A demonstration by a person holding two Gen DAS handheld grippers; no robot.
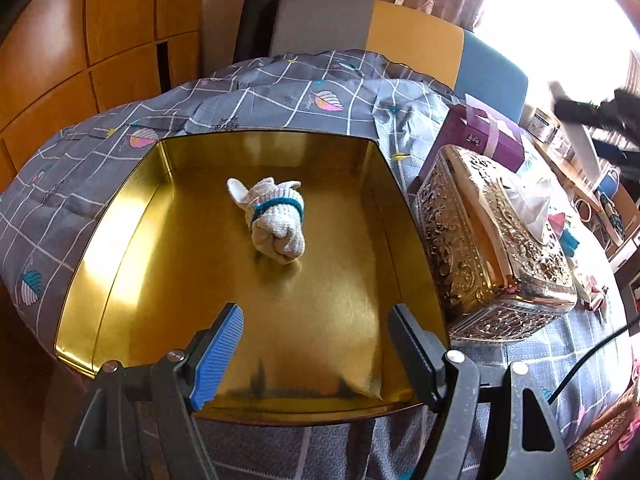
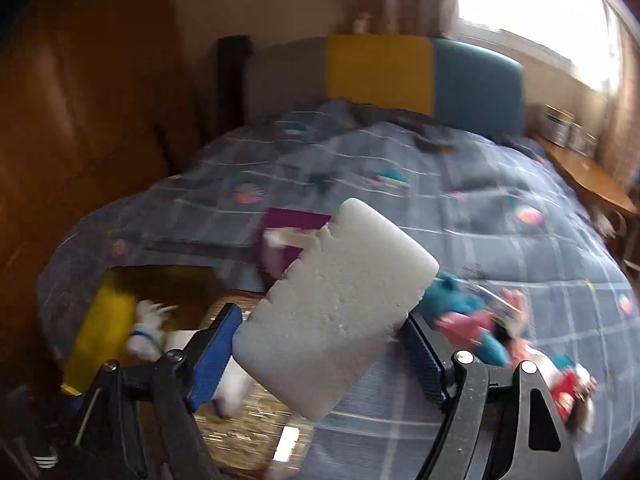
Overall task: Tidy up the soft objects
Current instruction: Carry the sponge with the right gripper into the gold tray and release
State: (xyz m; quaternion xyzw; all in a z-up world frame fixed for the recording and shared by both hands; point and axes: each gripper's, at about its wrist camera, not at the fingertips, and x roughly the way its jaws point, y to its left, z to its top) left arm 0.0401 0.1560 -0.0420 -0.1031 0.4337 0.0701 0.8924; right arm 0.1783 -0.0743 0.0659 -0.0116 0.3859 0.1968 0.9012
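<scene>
A rolled grey sock bundle with a teal band lies in the middle of an open gold tin on the bed. My left gripper is open and empty above the tin's near part. My right gripper is shut on a white sponge block and holds it tilted in the air above the bed. In the blurred right wrist view the gold tin and the sock bundle show at lower left. Pink and teal soft toys lie on the quilt to the right.
An ornate gold tissue box stands right of the tin, with a purple gift box behind it. The grey checked quilt covers the bed. A wooden wardrobe is on the left, a cluttered side table on the right.
</scene>
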